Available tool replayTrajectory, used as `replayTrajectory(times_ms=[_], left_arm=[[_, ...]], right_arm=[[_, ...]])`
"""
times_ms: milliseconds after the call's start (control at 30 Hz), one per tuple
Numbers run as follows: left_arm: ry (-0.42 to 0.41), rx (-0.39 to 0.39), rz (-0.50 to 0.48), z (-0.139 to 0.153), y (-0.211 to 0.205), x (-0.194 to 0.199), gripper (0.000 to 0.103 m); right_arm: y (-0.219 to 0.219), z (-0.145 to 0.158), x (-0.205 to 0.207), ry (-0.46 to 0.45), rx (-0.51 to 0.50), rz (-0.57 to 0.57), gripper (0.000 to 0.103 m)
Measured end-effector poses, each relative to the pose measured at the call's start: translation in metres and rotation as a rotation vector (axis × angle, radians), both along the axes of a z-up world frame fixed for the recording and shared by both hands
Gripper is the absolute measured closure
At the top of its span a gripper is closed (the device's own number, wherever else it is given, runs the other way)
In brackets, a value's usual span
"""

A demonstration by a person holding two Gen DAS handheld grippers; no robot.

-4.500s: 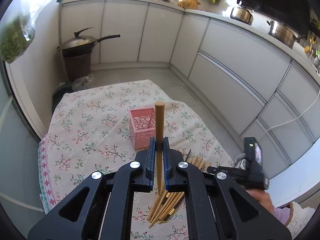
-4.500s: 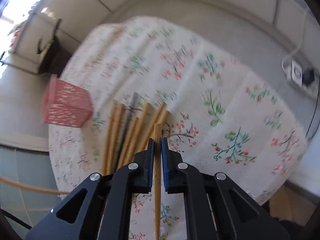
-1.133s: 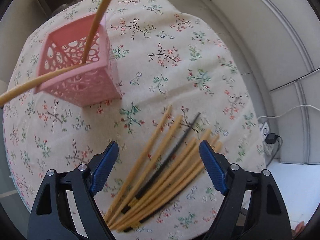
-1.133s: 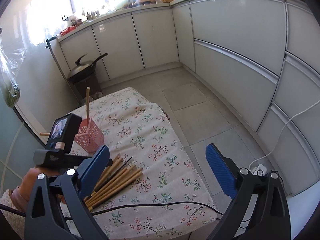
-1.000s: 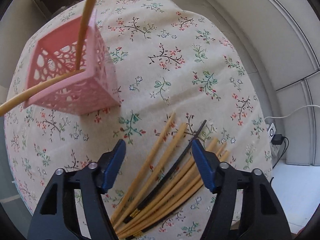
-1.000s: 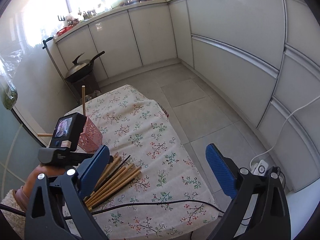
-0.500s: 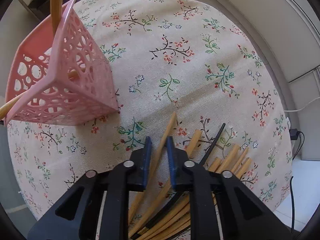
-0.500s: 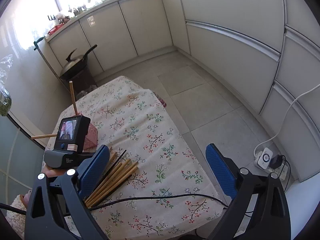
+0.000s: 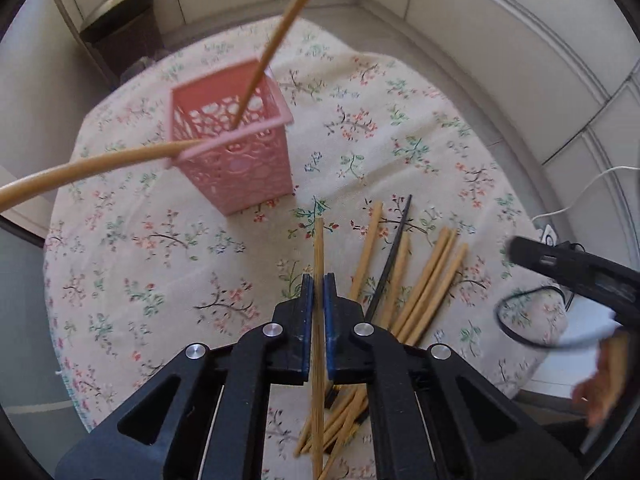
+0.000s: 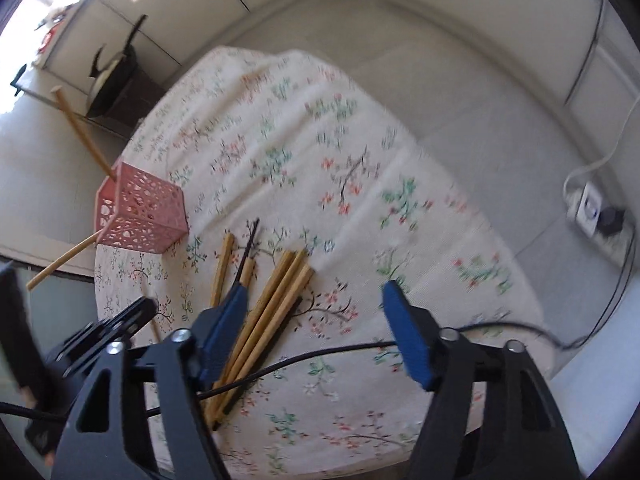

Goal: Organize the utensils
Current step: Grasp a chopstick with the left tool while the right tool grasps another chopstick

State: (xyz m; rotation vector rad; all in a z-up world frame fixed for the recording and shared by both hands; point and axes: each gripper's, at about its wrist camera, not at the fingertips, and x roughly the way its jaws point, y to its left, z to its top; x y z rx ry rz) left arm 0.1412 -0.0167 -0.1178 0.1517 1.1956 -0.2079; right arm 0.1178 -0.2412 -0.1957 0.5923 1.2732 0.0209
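Pink holder (image 9: 236,152) (2 sticks inside) beyond left fingers (image 9: 307,312) pinching chopstick (image 9: 319,248); right fingers (image 10: 228,320) spread.

Both wrist views downward, sharing tablecloth (image 9: 152,264) (image 10: 280,128).

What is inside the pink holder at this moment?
Two wooden chopsticks stand in the pink holder, leaning out over opposite edges. The openwork walls hide their lower ends and most of the bottom, so anything lying flat there cannot be seen.
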Motion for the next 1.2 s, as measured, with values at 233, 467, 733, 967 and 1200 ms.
replayTrajectory(times_ms=[233, 467, 733, 967, 1200], left_arm=[[-0.091, -0.038, -0.002, 0.028, 0.02, -0.038, 0.098], [-0.137, -0.064, 0.001, 0.048, 0.033, -0.05, 0.098], [-0.173, -0.083, 0.007, 0.062, 0.038, -0.055, 0.098], [-0.266, -0.144, 0.026, 0.097, 0.049, -0.069, 0.098], [-0.366, -0.215, 0.066, 0.135, 0.063, -0.084, 0.098]], right_arm=[[0.019, -0.03, 0.01, 0.083, 0.03, -0.048, 0.067], [0.03, -0.046, 0.019, 0.097, 0.015, -0.069, 0.073], [0.028, -0.044, 0.023, 0.045, 0.052, -0.084, 0.093], [0.038, 0.037, -0.006, -0.23, -0.013, 0.012, 0.094], [0.045, 0.125, -0.056, -0.554, -0.157, 0.095, 0.095]])
